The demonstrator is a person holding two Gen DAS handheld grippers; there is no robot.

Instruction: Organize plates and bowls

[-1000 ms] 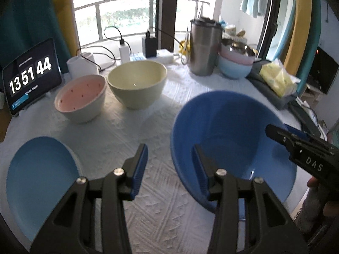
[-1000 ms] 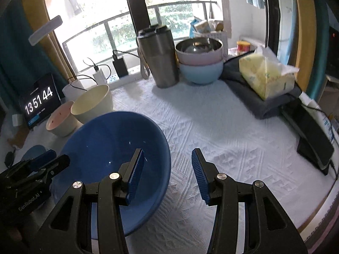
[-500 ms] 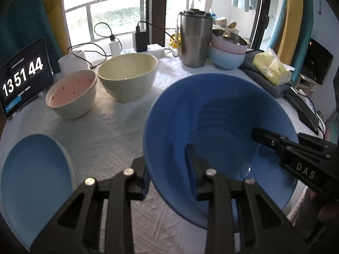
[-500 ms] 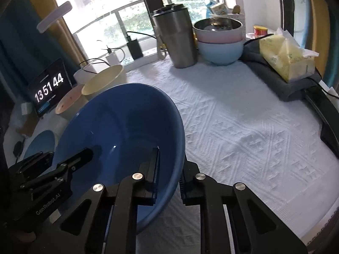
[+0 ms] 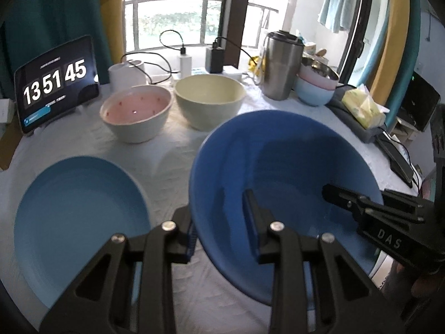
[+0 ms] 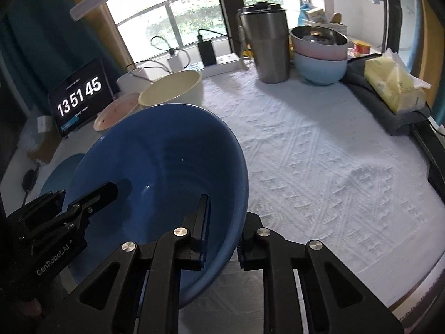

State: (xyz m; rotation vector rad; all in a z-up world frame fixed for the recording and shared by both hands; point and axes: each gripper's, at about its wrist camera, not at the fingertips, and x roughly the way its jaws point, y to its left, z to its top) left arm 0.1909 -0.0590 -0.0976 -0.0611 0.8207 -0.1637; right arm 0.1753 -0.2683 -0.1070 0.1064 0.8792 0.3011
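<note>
The blue bowl (image 5: 292,167) is wide and deep, a glossy saturated blue with faint concentric rings on its inner wall, and it sits tilted between the two grippers above the white-clothed bench (image 6: 319,161). The left gripper (image 5: 221,224) pinches the bowl's near-left rim, one finger outside the wall and one inside; the right gripper (image 6: 222,235) pinches the opposite rim the same way, its inner finger reaching down into the bowl. Just left of the left gripper, and lower, lies one light blue plate (image 5: 80,217), flat on the bench. Ahead of the left gripper stand two more bowls side by side, nearly touching: a pink bowl (image 5: 136,114) with small dark flecks inside, and a cream bowl (image 5: 208,100) to its right. Farther ahead and to the right is a stack of three bowls (image 6: 319,55), light blue below, pink in the middle, a steel one on top, beside one steel tumbler (image 6: 264,44). That makes six bowls and one plate in view. A tablet (image 5: 55,83) showing a clock leans at the far left, and a yellow tissue pack (image 6: 395,83) rests on a grey cloth far to the right of the right gripper.
</note>
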